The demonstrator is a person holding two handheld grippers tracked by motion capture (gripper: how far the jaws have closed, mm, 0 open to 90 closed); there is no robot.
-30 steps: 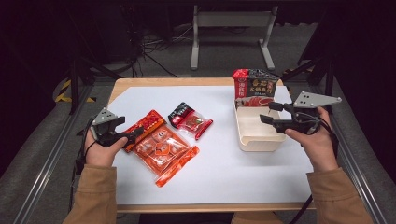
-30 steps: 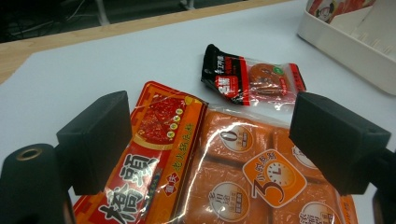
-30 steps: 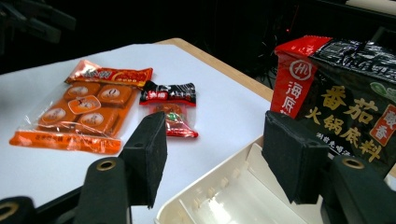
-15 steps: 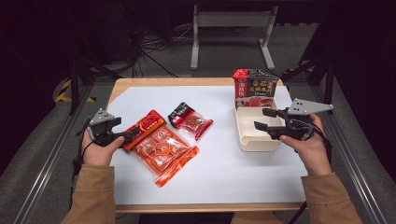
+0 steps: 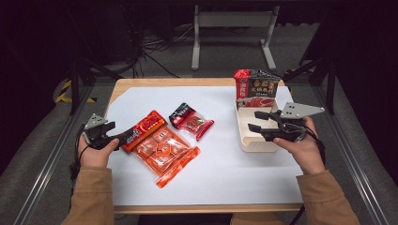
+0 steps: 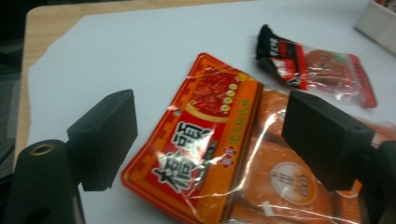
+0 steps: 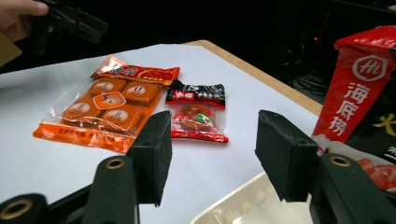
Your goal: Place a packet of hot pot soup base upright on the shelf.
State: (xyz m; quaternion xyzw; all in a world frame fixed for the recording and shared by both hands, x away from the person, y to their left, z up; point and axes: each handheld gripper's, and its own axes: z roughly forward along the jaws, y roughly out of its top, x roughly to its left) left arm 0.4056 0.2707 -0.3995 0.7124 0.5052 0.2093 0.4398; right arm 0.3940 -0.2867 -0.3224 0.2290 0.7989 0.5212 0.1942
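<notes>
I see a wooden table (image 5: 123,86) under a white sheet (image 5: 220,164), which bears an orange snack pack (image 5: 162,147), a small red packet (image 5: 191,122) and a cream tray (image 5: 245,136).

Flat orange snack packet (image 5: 162,145) on white sheet, header end between left fingers (image 6: 107,135).

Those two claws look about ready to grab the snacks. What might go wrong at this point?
The left gripper has its jaws open around the header end of the orange snack pack; they have just been closing. Gripping only that thin, slippery end, the pack could slide out or droop.

The right gripper hangs open over the white tray, where a tall red packet leans upright. A stray nudge might tip it.
</notes>
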